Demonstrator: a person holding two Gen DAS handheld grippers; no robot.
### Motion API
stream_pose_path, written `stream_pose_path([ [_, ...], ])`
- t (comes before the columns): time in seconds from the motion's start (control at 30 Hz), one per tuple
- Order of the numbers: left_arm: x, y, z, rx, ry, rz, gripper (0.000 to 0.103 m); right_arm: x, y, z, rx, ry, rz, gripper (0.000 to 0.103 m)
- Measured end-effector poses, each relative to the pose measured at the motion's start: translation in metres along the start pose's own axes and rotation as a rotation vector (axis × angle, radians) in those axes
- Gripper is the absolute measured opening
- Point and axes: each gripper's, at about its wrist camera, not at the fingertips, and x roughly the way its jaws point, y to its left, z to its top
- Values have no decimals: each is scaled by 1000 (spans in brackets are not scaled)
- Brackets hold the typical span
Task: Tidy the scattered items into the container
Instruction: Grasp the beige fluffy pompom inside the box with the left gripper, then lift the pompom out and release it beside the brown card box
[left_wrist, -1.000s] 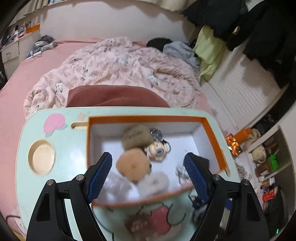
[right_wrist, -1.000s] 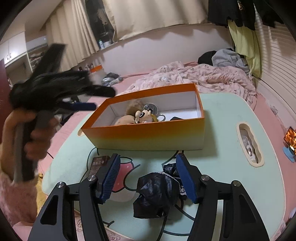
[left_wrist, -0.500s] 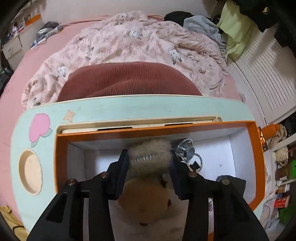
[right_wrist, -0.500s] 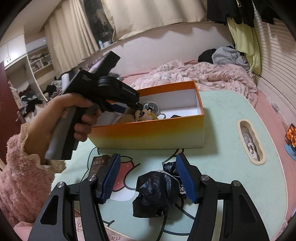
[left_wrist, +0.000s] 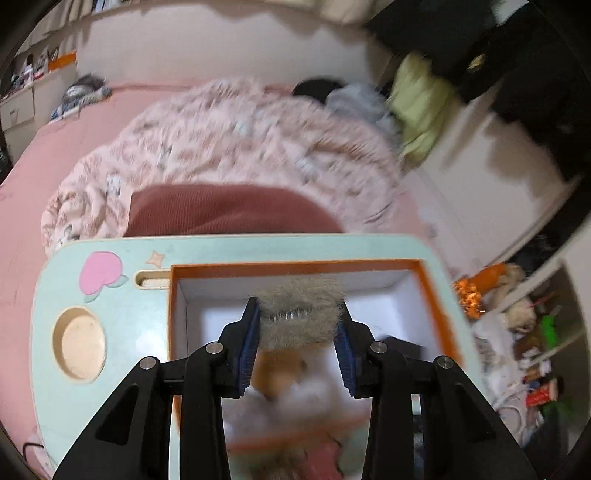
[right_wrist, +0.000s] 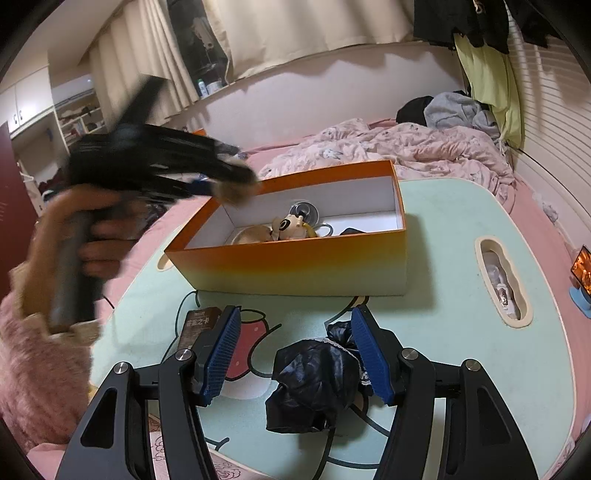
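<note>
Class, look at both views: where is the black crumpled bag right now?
The black bag lies on the mint table, in front of the orange box, between the open fingers of the right gripper; a dark card lies to its left.

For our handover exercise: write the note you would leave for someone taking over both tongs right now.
Left tongs: shut on a grey furry hair clip, held over the orange box.
Right tongs: open, straddling the black cloth bundle on the lap table.
Done: plush toy and other small items lie in the box.
Left: box the clip, the bundle, and the dark card.
</note>
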Motion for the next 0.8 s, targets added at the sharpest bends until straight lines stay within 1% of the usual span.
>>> stream_pose_path([
  [0.07, -26, -6, -19, 23, -32, -51, 39, 0, 0, 0, 0, -1, -1, 62],
  [0.13, -38, -12, -40, 47, -43, -80, 39, 0, 0, 0, 1, -1, 1, 62],
  [0.17, -39, -15, -52, 66, -34, -92, 39, 0, 0, 0, 3, -2, 1, 62],
  [0.2, -36, -18, -65, 87, -6, -113, 39, 0, 0, 0, 6, -2, 2, 62],
  [0.27, -25, -20, -85, 94, 52, -155, 39, -2, -1, -1, 16, -8, 1, 62],
  [0.33, -11, -20, -100, 83, 81, -158, 39, -3, -3, -1, 24, -12, 0, 62],
  [0.47, 15, -22, -116, 71, 116, -148, 39, -3, -3, -1, 27, -8, 0, 62],
  [0.57, 21, -27, -124, 87, 107, -132, 40, -3, -3, -1, 28, -7, 0, 62],
  [0.6, 21, -26, -124, 87, 100, -124, 43, -3, -3, -1, 27, -7, -1, 62],
  [0.67, 16, -25, -123, 82, 70, -103, 52, -3, -3, -1, 27, -6, 0, 62],
  [0.7, 15, -23, -122, 80, 52, -103, 61, -3, -3, -1, 27, -5, 1, 62],
  [0.73, 10, -22, -122, 78, 30, -107, 69, -3, -3, -1, 28, -4, 1, 62],
  [0.77, 5, -21, -122, 74, 5, -119, 72, -3, -3, -1, 30, -4, 1, 62],
  [0.8, -1, -19, -123, 66, -30, -140, 77, -3, -3, -1, 31, -4, 2, 62],
])
